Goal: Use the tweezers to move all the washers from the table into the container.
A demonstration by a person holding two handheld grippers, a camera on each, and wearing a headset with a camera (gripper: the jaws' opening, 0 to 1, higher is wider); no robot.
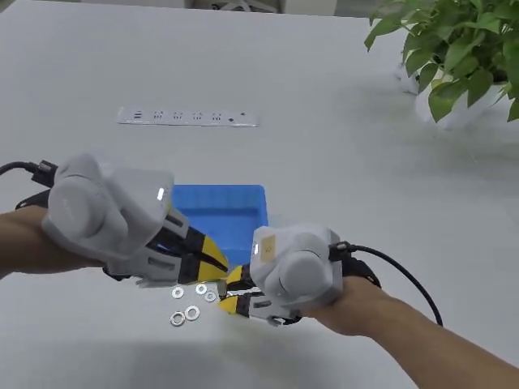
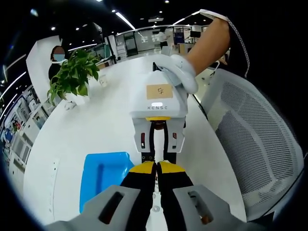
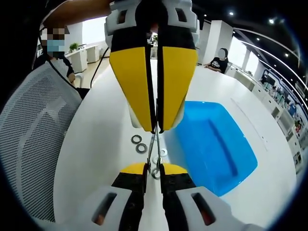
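Two handheld grippers meet tip to tip low on a white table. The left gripper has its yellow jaws closed tight on slim metal tweezers. The tweezers run straight across into the narrow gap between the jaws of the right gripper. Those jaws are nearly closed, but I cannot tell whether they grip. Several washers lie loose on the table just below the jaws. A blue container sits just beyond them. A power strip lies farther back, and a plant stands at the far right.
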